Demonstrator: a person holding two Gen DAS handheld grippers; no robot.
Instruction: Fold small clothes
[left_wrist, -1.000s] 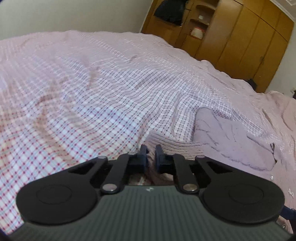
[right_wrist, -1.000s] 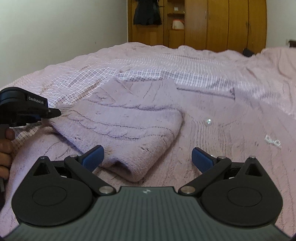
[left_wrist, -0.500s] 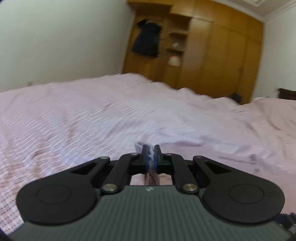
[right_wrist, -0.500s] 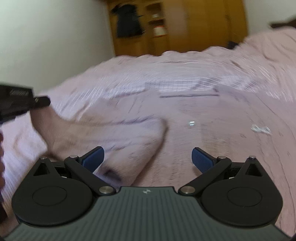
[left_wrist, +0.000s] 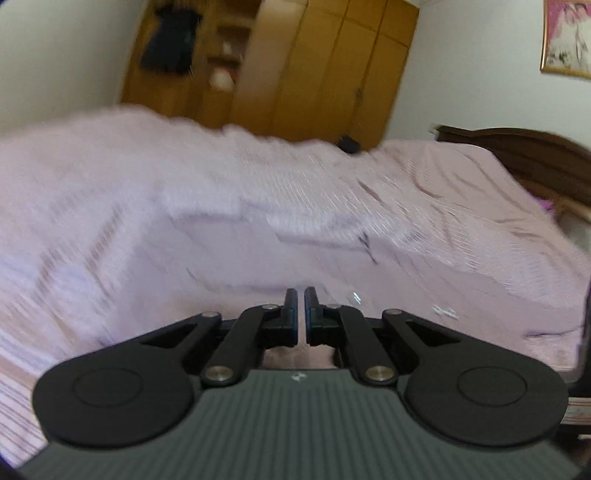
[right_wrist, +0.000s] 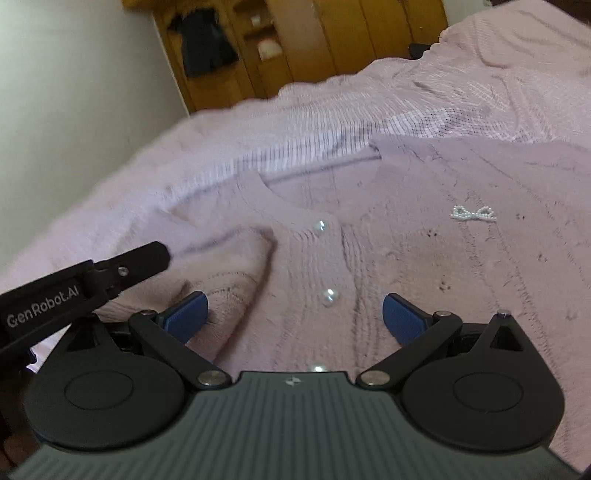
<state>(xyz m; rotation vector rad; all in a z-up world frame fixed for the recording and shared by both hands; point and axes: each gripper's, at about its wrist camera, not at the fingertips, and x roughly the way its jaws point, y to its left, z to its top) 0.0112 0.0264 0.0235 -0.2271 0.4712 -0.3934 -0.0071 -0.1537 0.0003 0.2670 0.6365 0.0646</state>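
Black right gripper (right_wrist: 295, 314), blue pads (right_wrist: 184, 317) (silver pivot screws)

A lilac knitted cardigan (right_wrist: 406, 266) is spread on the bed (right_wrist: 221, 140), pearl buttons (right_wrist: 328, 297) down its front. The right gripper (right_wrist: 293, 314) is held open above it. The left gripper (right_wrist: 147, 258) is seen at nine o'clock over a folded sleeve (right_wrist: 229, 258).

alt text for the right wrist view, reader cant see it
A lilac knitted cardigan with pearl buttons lies flat on a pink checked bed cover, with the right claw open just above it. The left claw reaches in from the left over a folded sleeve; a wooden wardrobe stands behind.
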